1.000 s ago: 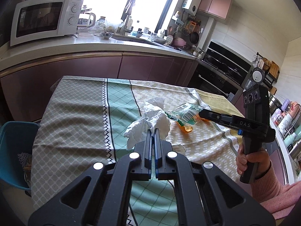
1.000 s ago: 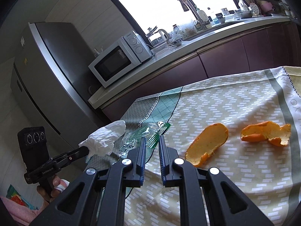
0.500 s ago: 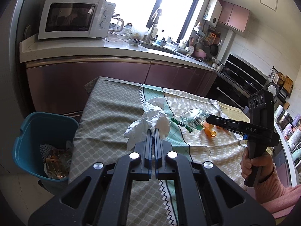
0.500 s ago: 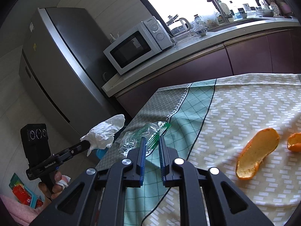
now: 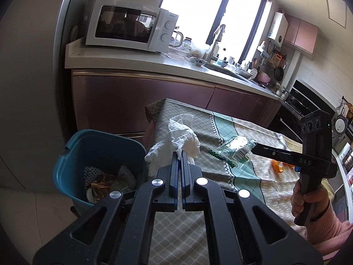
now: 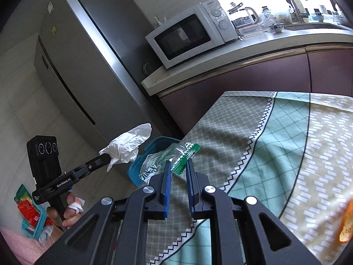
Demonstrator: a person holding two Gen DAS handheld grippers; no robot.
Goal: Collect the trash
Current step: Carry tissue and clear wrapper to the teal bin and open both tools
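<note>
Between left tool [image 5: 179, 154] tips — tissue [image 5: 181, 138]

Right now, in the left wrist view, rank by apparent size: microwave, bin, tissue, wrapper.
1. microwave and bin: look alike, so unranked; the bin is partly hidden
2. tissue: nearest the camera, so its rank is unsure
3. wrapper

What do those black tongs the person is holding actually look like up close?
Both are matte black plastic handhelds. The left tongs and right tongs have blue ridged pads inside the fingers and round silver bolts on angular arms. Each pistol-grip body carries a box with three small lenses; one reads "GenRoboAI", the other "DAS". The right hand wears a pink sleeve.
</note>
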